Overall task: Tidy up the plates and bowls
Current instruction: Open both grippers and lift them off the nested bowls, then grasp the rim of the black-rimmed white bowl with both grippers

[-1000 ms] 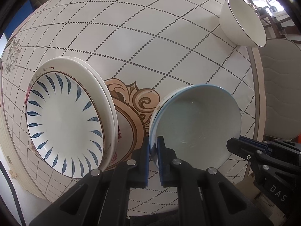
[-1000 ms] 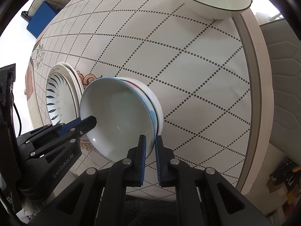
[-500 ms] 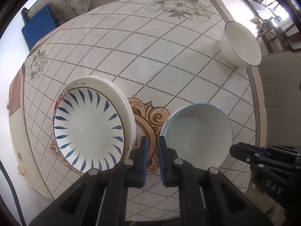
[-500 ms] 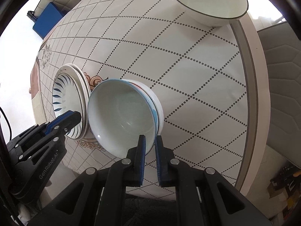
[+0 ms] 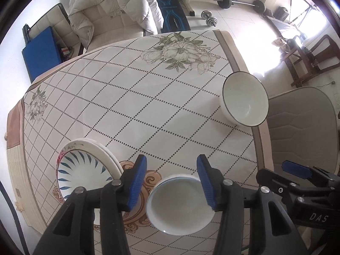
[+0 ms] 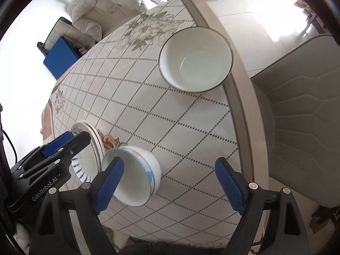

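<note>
A white bowl with a blue rim [image 5: 179, 204] [image 6: 136, 176] sits on the table near its front edge. My left gripper [image 5: 172, 182] is open and hangs above it, jaws wide apart and touching nothing. My right gripper [image 6: 170, 182] is open too, raised just right of the bowl. A stack of plates, the top one with blue leaf marks [image 5: 82, 172] [image 6: 85, 148], lies left of the bowl. A larger white bowl with a dark rim [image 5: 245, 101] [image 6: 195, 59] stands near the far right edge.
The round table carries a checked cloth with flower prints [image 5: 148, 97]. A grey chair [image 5: 301, 131] [image 6: 301, 114] stands at the right edge. A sofa [image 5: 110, 10], a blue box [image 5: 41, 53] and weights [image 5: 225, 0] are beyond the table.
Both grippers have opened and let go of the blue-rimmed bowl's rim. Both have pulled up and back, so the bowl now sits free on the table.
</note>
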Demonstrator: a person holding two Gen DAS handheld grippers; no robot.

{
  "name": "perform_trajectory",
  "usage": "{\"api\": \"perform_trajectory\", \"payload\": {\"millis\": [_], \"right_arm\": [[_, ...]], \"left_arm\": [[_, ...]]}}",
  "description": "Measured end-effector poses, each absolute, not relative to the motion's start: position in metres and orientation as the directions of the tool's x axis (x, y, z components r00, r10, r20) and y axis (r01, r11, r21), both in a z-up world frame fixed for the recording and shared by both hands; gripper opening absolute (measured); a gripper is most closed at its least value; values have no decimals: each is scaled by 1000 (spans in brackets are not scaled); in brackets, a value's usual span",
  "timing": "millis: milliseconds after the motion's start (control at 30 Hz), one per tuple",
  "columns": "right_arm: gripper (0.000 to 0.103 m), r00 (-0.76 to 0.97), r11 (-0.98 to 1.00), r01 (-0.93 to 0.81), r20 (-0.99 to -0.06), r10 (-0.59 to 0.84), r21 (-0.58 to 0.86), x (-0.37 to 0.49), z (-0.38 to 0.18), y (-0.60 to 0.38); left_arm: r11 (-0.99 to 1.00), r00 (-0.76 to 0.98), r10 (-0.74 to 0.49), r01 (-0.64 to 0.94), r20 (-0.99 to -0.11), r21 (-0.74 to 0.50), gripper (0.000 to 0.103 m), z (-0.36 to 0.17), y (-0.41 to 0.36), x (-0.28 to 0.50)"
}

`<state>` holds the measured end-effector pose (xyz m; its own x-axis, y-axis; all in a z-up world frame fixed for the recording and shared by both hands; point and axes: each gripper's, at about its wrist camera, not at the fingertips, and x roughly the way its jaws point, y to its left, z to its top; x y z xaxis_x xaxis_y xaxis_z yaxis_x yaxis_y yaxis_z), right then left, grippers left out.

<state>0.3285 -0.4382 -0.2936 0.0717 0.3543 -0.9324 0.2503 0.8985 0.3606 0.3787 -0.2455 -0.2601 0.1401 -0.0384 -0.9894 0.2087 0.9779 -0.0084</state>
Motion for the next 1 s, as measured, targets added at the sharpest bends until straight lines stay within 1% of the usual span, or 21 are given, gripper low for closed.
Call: {"api": "perform_trajectory", "payload": {"millis": [200,267,367,433,533,633,800,867,900,933,1000], "right_arm": [[90,165,893,281,-934,317,353,360,-290,-490],[90,183,883,289,-927,328,369,371,-294,-505],[90,188,881,310,-932,311,357,389,-301,-527],[89,178,874,332,-933,312,355,400,-308,-539],[86,145,863,343,-928,343,372,417,-323,-551],[81,117,859,346,-926,360,377,431,-337,-555],[80,77,863,339,-925,371,374,446,-358,-551],[77,64,860,339,-921,383,381,447,-364,-546],[76,58,860,339,-921,384,380,448,-368,-543],[71,52,861,338,-921,386,380,450,-371,-541],[68,45,855,345,-916,398,388,453,-377,-539]], "left_arm": [[970,121,-55,242,-991,-25,46,-267,-284,422],[966,106,-61,257,-993,-32,46,-273,-298,437],[959,68,-73,278,-995,-52,46,-286,-318,457],[953,36,-84,296,-996,-70,46,-297,-330,467],[946,-22,-102,308,-995,-104,46,-316,-345,479],[944,-60,-107,308,-992,-121,46,-332,-354,487],[945,-104,-109,298,-989,-136,46,-350,-359,496],[945,-110,-113,294,-988,-141,45,-354,-360,499],[946,-117,-114,292,-987,-144,41,-356,-360,500],[946,-124,-111,290,-986,-143,34,-357,-361,502],[945,-134,-112,294,-985,-147,28,-361,-363,501]]}}
